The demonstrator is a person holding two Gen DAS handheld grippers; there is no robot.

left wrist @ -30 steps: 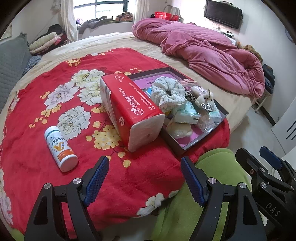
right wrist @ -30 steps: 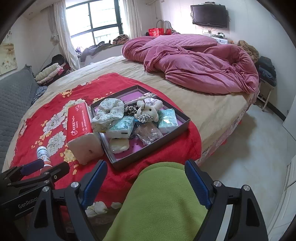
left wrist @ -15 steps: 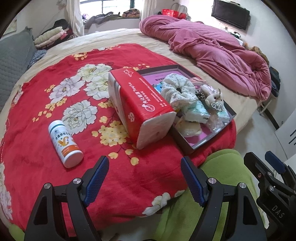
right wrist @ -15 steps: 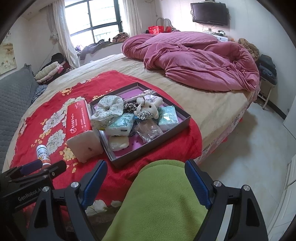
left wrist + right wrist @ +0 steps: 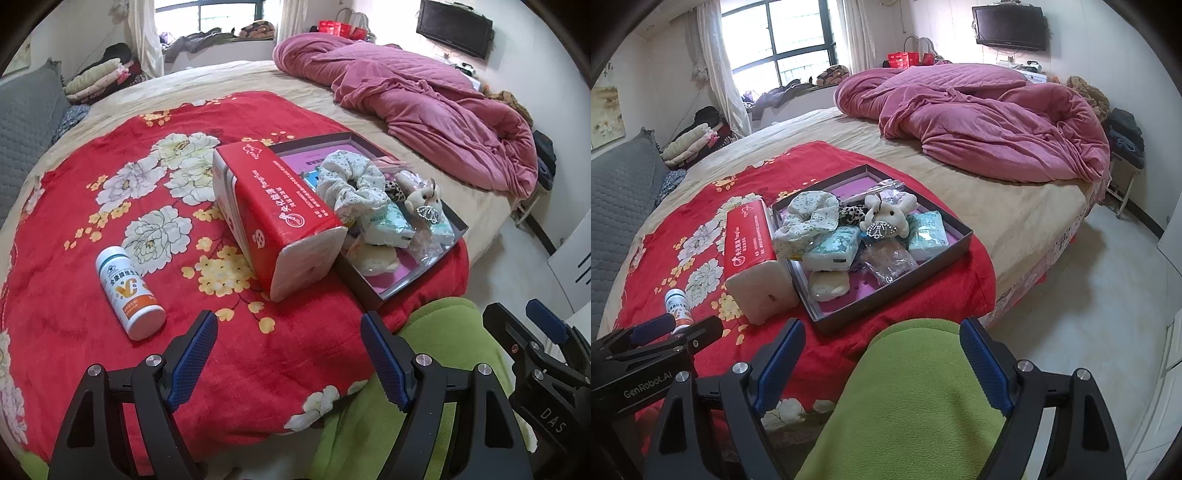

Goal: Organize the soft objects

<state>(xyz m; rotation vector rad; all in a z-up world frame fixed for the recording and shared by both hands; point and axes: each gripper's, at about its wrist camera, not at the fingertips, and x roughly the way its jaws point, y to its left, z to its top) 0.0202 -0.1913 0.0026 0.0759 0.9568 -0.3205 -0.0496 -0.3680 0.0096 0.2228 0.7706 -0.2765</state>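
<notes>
left claw point(image 5: 288, 354): spread, nothing between the blue pads, hangs over the near edge of the red floral blanket point(image 5: 74, 280)
right claw point(image 5: 882, 362): spread, nothing pinched, above a green-clad leg point(image 5: 908, 406) at the near edge of the bed point(image 5: 1015, 206)
tray point(image 5: 919, 273): dark shallow box with purple floor, on the blanket, right of the tissue pack
tissue pack point(image 5: 273, 218): red wrapper, white end facing near, leans against the tray's left wall
scrunchie point(image 5: 809, 218): pale floral, far-left in tray, lying on top of a teal tissue packet point(image 5: 834, 249)
plush toy point(image 5: 886, 214): white, mid tray, a sparkly crown clip at its front
second teal packet point(image 5: 929, 236): right side of tray
clear bag point(image 5: 890, 262): near-middle of tray
cream soft piece point(image 5: 827, 284): near-left corner of tray
leopard-print item point(image 5: 851, 214): between scrunchie and plush, partly hidden
bottle point(image 5: 129, 291): white with orange label, on its side on the blanket, left of the tissue pack, well apart from it
pink quilt point(image 5: 979, 122): bunched on the far right of the bed
</notes>
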